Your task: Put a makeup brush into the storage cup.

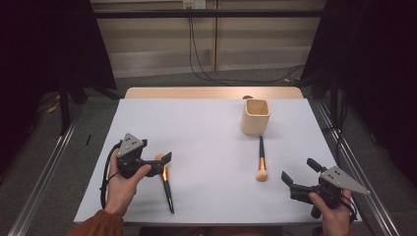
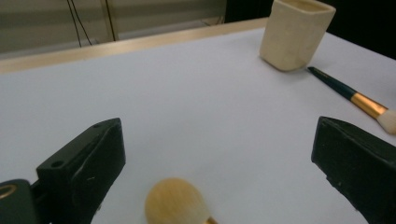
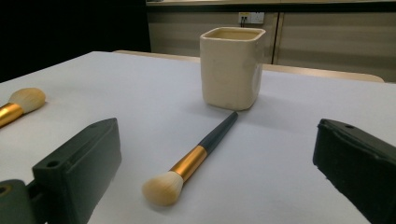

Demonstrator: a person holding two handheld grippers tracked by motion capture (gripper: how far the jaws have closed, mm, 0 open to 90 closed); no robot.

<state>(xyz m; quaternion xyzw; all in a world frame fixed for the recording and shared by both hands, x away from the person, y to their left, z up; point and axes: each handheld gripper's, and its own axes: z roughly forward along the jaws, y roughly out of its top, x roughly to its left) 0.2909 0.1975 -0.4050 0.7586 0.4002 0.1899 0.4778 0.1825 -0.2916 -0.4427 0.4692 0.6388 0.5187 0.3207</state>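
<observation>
now the left gripper (image 1: pixel 164 162) hovers jaws apart over the near brush (image 1: pixel 165 181), straddling its head for a grab. the right gripper (image 1: pixel 298 175), also spread, faces the second brush (image 1: pixel 261 160), whose handle tip touches the cup (image 1: pixel 255 116).

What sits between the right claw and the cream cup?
A makeup brush lies between the right claw and the cup, handle toward the cup; the right gripper view shows it.

Each black tool (image 1: pixel 166 158) carries a grey triangular plate and black cable; the sleeve (image 1: pixel 101 223) looks rust-orange.
</observation>
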